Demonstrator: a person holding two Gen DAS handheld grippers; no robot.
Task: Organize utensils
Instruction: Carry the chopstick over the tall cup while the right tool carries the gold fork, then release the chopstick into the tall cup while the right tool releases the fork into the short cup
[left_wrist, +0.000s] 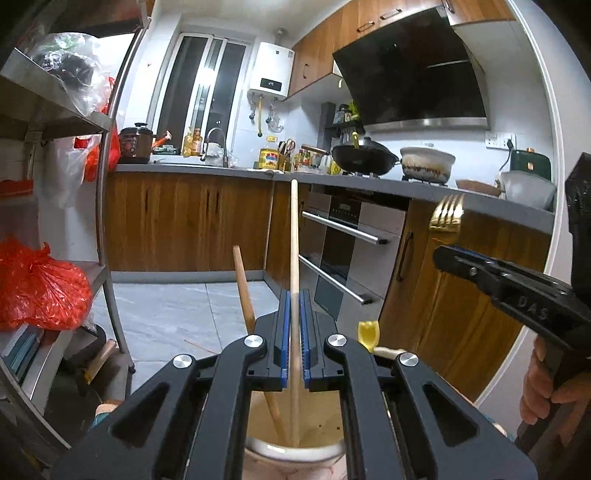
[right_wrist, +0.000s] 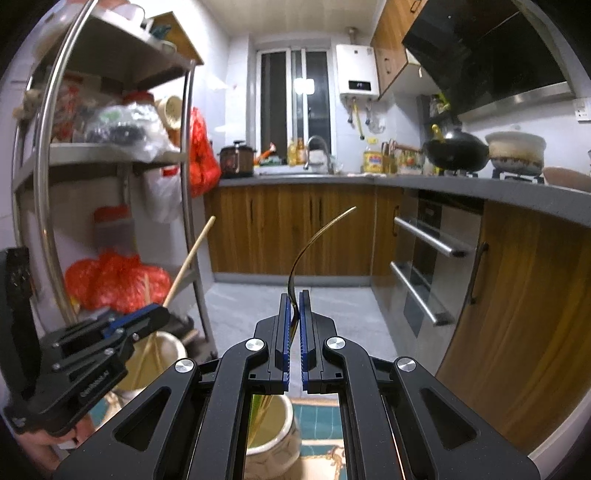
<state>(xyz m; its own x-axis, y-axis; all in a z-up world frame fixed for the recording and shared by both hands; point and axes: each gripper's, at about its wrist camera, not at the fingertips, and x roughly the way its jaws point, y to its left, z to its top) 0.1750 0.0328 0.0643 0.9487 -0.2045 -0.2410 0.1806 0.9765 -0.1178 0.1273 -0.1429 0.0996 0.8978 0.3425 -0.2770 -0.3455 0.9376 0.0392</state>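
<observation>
My left gripper (left_wrist: 294, 295) is shut on a pale wooden chopstick (left_wrist: 294, 240) that stands upright with its lower end in a cream utensil jar (left_wrist: 295, 448) below the jaws. A second, darker wooden stick (left_wrist: 243, 288) leans in the same jar. My right gripper (right_wrist: 294, 295) is shut on a gold fork (right_wrist: 317, 232), seen edge-on and curving up to the right; its tines show in the left wrist view (left_wrist: 447, 214). The fork's lower end reaches into a second cream jar (right_wrist: 273, 435). The left gripper (right_wrist: 144, 314) appears at the left of the right wrist view.
A metal shelf rack (right_wrist: 192, 206) with red bags (left_wrist: 40, 288) stands on the left. Wooden cabinets and a built-in oven (left_wrist: 347, 251) run on the right under a grey counter (left_wrist: 480, 199) with a wok and a pot. A patterned mat (right_wrist: 321, 435) lies under the jar.
</observation>
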